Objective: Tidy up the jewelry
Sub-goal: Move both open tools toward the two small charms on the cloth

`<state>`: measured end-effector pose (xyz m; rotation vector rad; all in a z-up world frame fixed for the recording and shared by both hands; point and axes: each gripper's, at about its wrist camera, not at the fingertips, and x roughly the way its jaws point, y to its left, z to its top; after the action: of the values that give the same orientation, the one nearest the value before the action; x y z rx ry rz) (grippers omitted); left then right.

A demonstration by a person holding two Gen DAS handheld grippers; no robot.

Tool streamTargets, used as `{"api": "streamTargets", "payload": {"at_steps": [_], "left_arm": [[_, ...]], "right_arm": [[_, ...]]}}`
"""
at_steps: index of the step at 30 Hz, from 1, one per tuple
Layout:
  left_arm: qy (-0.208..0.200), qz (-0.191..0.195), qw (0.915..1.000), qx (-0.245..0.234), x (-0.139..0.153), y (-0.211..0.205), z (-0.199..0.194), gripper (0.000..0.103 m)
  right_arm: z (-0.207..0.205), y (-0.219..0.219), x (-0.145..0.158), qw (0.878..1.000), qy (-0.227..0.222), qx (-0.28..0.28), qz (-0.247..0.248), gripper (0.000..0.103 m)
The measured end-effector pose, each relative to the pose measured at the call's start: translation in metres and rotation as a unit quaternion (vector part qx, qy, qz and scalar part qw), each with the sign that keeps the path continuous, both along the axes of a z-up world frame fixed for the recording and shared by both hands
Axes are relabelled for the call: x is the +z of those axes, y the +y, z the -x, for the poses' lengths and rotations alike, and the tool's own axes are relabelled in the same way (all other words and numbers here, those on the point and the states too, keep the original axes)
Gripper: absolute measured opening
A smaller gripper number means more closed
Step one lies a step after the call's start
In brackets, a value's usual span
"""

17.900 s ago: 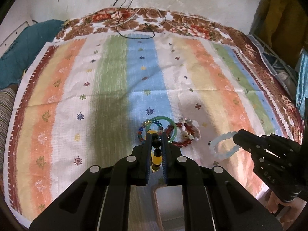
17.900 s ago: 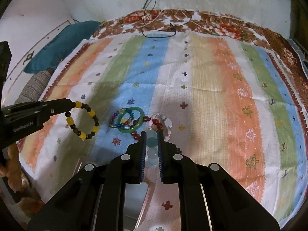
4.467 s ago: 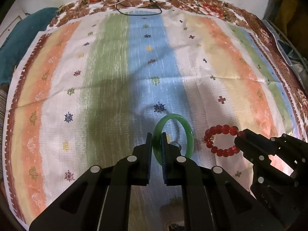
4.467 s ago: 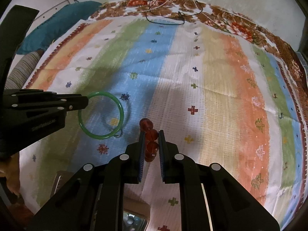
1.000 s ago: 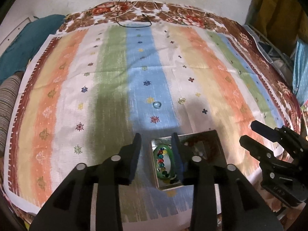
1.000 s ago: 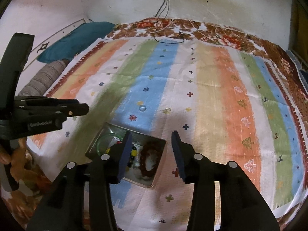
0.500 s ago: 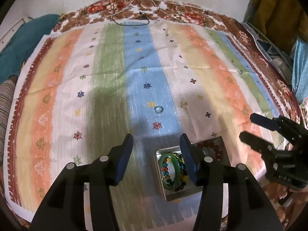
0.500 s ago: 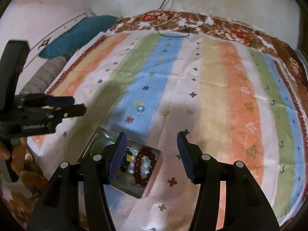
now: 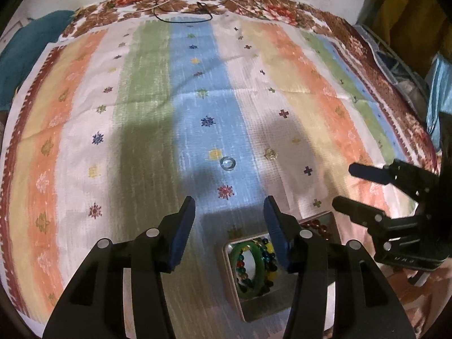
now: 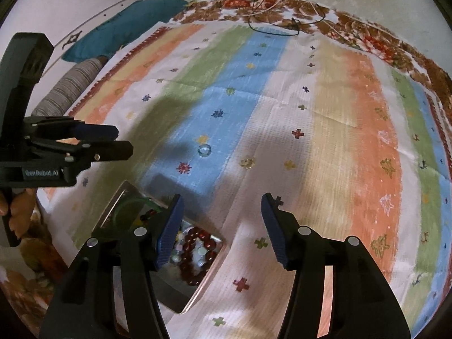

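Note:
A small clear ring (image 9: 228, 163) (image 10: 204, 150) and a gold ring (image 9: 270, 154) (image 10: 247, 162) lie on the striped bedspread (image 9: 147, 90). Nearer me stands an open metal tin (image 9: 225, 257) (image 10: 117, 196). It holds a green bangle (image 9: 248, 265), a multicoloured bead bracelet (image 9: 240, 262) and a red bead bracelet (image 10: 197, 245). My left gripper (image 9: 229, 212) (image 10: 123, 140) is open with nothing in it, above the cloth short of the clear ring. The right gripper (image 10: 221, 209) (image 9: 344, 188) holds nothing; its jaws are opening just past the tin, short of the gold ring.
A teal pillow (image 10: 127, 25) and a striped bolster (image 10: 70, 90) lie off the bed's left side. Black and white cables (image 9: 183, 14) trail over the far floral border by the wall. Cloths and clutter (image 9: 409, 65) crowd the right side. A hand (image 10: 7, 206) holds the left gripper's handle.
Both grippers have spread their jaws wider and moved forward and down over the cloth. The tin has slid toward the bottom of both views and the two rings look nearer.

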<state>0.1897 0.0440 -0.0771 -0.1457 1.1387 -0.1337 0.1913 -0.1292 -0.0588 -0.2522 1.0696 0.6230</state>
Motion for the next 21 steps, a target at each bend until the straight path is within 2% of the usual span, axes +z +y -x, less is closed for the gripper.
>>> {"api": "streamTargets", "payload": {"at_steps": [11,21], "left_arm": [[0.004,-0.034,0.9988,-0.036,-0.019,-0.013,-0.029,0.051],[0.023,-0.071,0.9954,-0.061,-0.041,-0.024,-0.049,0.051]], "right_arm": [[-0.022,0.006,-0.014,0.999,0.002,0.038,-0.002,0.057],[-0.037,0.017,-0.035,0.998,0.004,0.066,0.022,0.057]]}}
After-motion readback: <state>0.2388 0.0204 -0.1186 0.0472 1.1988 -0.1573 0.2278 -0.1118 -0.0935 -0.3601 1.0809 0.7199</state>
